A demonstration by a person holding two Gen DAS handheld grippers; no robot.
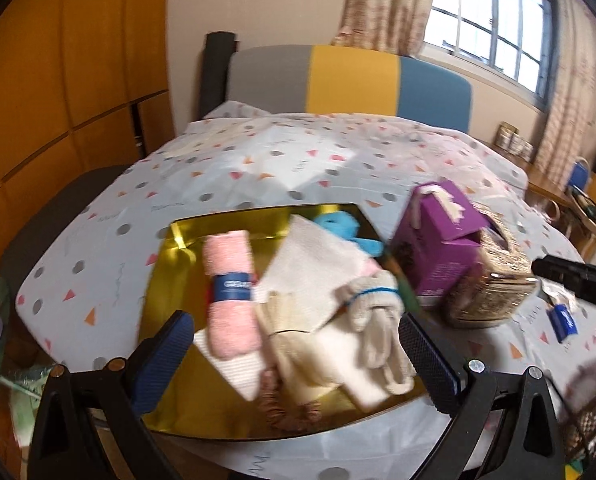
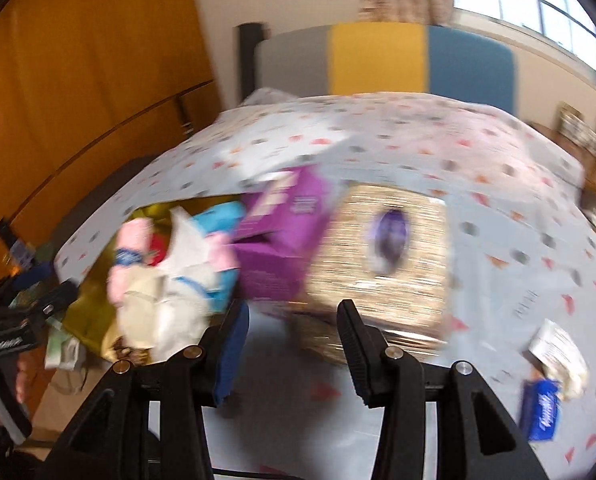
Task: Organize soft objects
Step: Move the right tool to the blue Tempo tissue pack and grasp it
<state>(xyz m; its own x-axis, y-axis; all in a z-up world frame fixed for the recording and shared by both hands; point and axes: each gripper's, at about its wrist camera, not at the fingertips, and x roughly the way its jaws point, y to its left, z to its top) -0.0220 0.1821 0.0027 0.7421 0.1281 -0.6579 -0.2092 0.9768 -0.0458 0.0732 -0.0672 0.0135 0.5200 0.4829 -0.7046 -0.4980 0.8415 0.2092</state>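
Patterned tablecloth (image 1: 298, 168), gold tray (image 1: 169, 280) of soft things, purple box (image 1: 442, 248) beside woven basket (image 1: 494, 280), both grippers spread, empty.

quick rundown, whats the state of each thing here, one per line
left hand-held gripper: open, empty, over the tray
right hand-held gripper: open, empty
gold tray: heaped with soft items
pink towel: rolled, banded, on the tray
work gloves: bundled with a blue band
purple box: tipped against the basket, top flap open
woven basket: beside the tray
blue packet: flat on the cloth
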